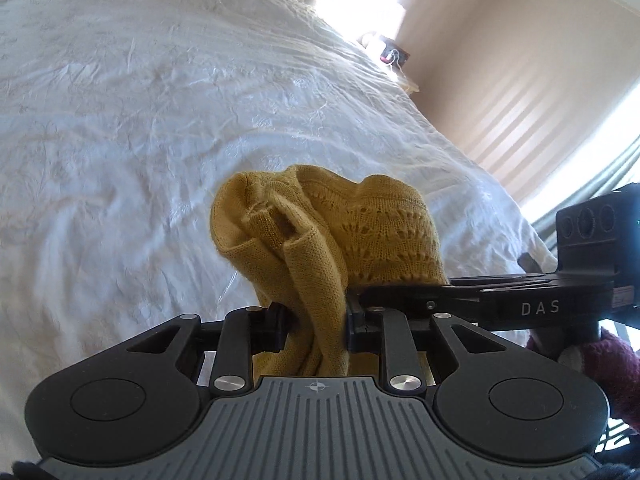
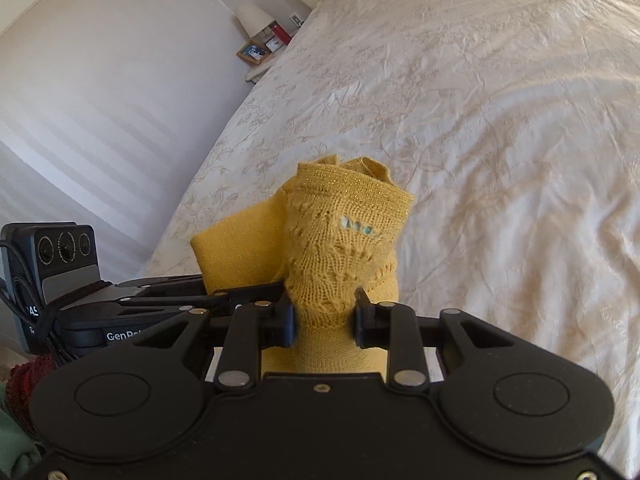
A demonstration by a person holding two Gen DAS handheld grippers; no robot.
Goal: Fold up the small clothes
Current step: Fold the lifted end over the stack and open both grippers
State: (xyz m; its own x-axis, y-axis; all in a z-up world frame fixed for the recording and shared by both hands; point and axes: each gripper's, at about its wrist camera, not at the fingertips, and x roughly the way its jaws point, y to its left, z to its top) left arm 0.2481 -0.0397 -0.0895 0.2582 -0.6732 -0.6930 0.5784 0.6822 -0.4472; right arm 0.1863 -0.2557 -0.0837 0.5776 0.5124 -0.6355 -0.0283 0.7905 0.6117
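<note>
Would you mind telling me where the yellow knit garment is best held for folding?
By its plain band edge, from above: both the left gripper and right gripper now pinch bunched fabric of the yellow knit garment. The lacy openwork looks stretchier, so it is probably a poorer hold.

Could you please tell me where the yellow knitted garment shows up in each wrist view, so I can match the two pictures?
Left wrist: yellow knitted garment at centre, bunched above the jaws.
Right wrist: garment at centre, bunched between the jaws.
Shared landmark: the white bedspread behind it.
</note>
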